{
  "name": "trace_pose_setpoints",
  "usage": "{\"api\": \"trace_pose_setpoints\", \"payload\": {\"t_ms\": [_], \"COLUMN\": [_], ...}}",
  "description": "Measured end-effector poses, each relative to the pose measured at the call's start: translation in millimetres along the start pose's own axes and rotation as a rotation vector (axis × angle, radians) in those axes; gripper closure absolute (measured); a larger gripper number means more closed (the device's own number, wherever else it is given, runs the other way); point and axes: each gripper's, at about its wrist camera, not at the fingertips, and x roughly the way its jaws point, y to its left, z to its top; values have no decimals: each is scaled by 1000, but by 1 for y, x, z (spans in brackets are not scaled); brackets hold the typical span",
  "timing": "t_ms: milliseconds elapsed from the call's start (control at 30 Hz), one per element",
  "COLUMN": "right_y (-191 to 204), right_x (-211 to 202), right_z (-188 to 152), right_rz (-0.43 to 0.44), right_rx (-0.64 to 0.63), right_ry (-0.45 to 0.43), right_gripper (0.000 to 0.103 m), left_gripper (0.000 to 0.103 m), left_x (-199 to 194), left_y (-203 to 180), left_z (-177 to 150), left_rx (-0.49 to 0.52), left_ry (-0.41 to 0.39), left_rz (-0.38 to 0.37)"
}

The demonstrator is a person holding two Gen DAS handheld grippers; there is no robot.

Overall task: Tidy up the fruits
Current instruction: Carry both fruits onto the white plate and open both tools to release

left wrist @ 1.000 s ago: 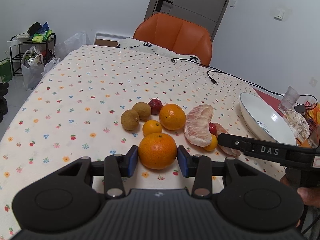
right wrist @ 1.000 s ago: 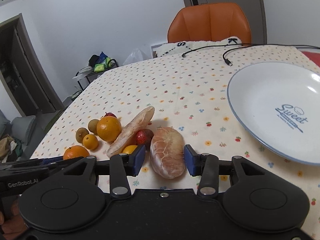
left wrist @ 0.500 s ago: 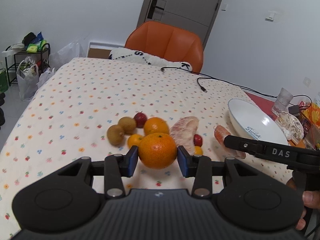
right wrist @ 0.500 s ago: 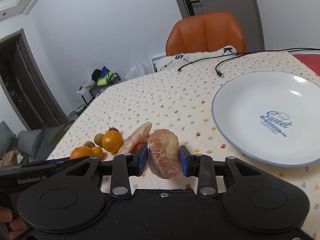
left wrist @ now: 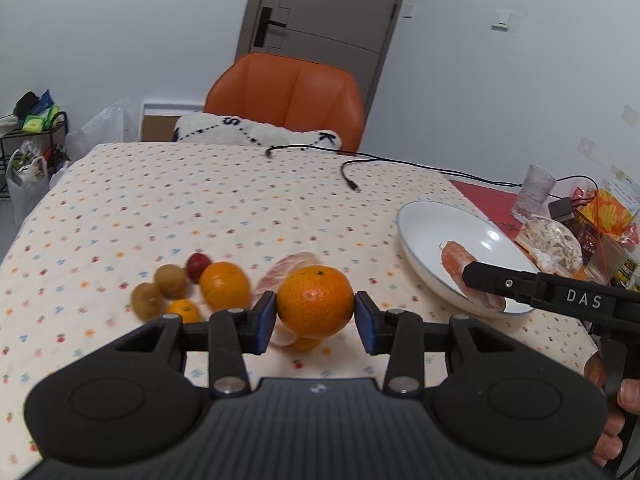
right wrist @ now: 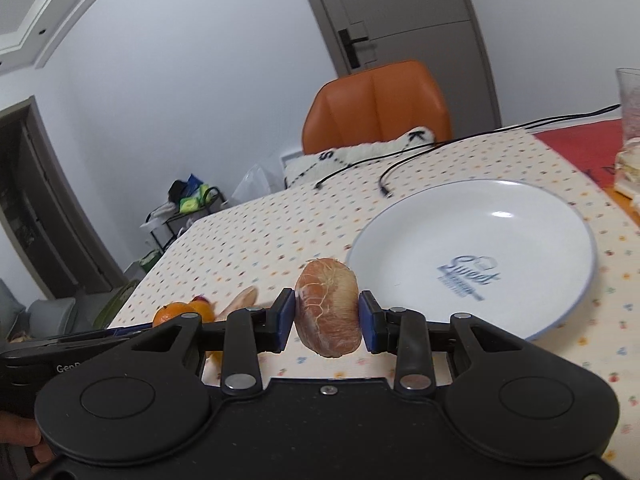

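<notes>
You've got an orange chair (left wrist: pixel 286 98) at the far end of the table, w/ a white cushion (left wrist: pixel 256 132) marked "S" and "K" on its seat. Grey door (left wrist: pixel 324 20) behind it, dark handle on the left. Two black cables (left wrist: pixel 348 178) trail across the dotted tablecloth (left wrist: pixel 160 200). Far left: black rack (left wrist: pixel 28 136) w/ bags. Right side: clear glass (left wrist: pixel 534 198) on a red mat (left wrist: pixel 492 202), snack packets (left wrist: pixel 600 216) just beyond.

Fruit cluster (left wrist: pixel 192 292) on bench (left wrist: pixel 200 200), left of plate (right wrist: pixel 520 236). Chair (left wrist: pixel 288 100) behind bench. Glass (left wrist: pixel 534 198) right of plate.
</notes>
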Motion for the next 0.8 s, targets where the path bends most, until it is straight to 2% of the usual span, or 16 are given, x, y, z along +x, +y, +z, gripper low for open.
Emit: {"api": "trace_pose_setpoints", "payload": {"t_ms": [800], "right_y": [-85], "right_x": [-29], "right_z": [6], "right_rz": [-142], "right_rx": [111], "right_ry": [-81], "right_gripper": [70], "left_gripper": [62], "left_x": [47], "left_y": [-78], "left_z": [21], "left_rx": [102], "left_ry": [18], "left_rz": [-71]}}
